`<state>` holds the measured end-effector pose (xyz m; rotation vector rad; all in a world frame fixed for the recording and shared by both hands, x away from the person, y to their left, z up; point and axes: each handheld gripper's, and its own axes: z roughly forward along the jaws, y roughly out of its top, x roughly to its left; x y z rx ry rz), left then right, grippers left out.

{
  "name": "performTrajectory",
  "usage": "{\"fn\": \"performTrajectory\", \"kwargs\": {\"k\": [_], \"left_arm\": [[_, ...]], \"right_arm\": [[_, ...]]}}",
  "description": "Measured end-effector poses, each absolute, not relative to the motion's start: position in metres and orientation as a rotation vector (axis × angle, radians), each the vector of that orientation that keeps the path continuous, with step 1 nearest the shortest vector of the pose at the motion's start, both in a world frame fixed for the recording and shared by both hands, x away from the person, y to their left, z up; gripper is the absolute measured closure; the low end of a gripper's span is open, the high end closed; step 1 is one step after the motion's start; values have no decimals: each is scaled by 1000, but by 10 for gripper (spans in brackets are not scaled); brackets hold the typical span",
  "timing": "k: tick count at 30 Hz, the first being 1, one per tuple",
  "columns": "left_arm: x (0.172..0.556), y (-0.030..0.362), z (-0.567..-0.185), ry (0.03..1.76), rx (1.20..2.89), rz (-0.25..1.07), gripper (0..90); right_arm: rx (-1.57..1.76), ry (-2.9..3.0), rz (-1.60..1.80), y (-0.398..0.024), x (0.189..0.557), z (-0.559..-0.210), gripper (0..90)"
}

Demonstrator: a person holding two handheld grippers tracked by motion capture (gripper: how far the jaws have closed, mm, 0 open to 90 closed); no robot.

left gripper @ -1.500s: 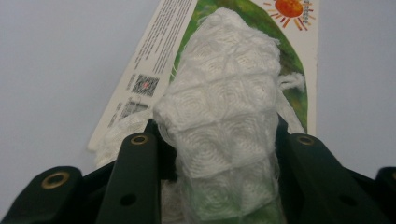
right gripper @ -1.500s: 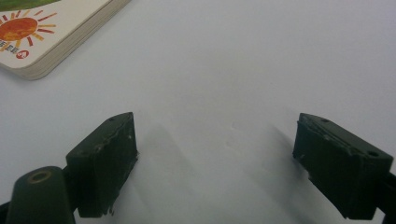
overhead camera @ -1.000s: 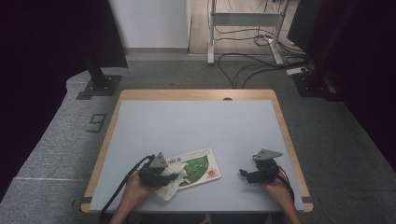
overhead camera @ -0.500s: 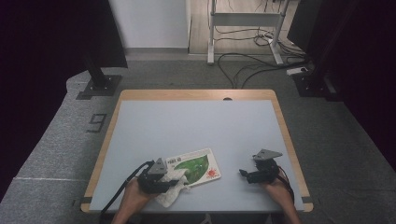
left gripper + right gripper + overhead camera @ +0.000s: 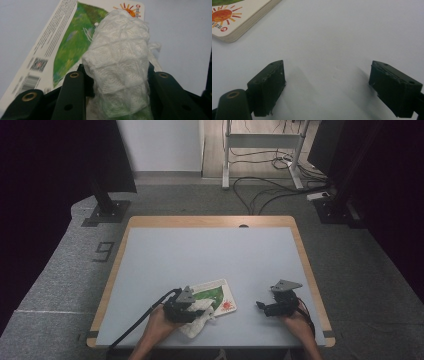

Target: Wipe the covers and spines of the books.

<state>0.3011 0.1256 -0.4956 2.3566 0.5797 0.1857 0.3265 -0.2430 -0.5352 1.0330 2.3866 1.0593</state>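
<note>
A thin book with a green cover and an orange sun lies flat near the table's front edge, left of centre. My left gripper rests over its near left corner, shut on a crumpled white paper towel. In the left gripper view the paper towel bulges up between the black jaws and presses on the book's cover. My right gripper sits low on the table to the right of the book, open, with nothing between its fingers. The book's sun corner lies ahead of it to the left.
The pale blue table has a wooden rim. A black cable trails from the left gripper over the front left edge. Beyond the far edge stand a monitor base, a metal frame and floor cables.
My left gripper has slid to the right across the book with the paper towel in it. The right gripper has kept still.
</note>
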Motion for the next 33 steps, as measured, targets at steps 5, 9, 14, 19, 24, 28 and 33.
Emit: {"fn": "performTrajectory", "kwargs": {"k": [5,9,14,19,24,28,33], "left_arm": [[308,108,-497,555,2356,175,610],[314,93,-498,540,2356,167,610],[320,75,-498,514,2367,160,610],[327,56,-499,496,2369,150,611],[333,40,-499,468,2382,147,611],[336,29,-498,441,2405,151,610],[336,28,-498,437,2409,157,610]], "right_arm": [[1034,2386,1061,-243,326,-535,128],[1034,2386,1061,-243,327,-535,128],[1035,2386,1061,-243,327,-535,128],[1032,2387,1059,-243,327,-535,128],[1033,2387,1060,-243,327,-535,128],[1032,2387,1060,-243,327,-535,129],[1031,2388,1061,-243,327,-535,129]]}}
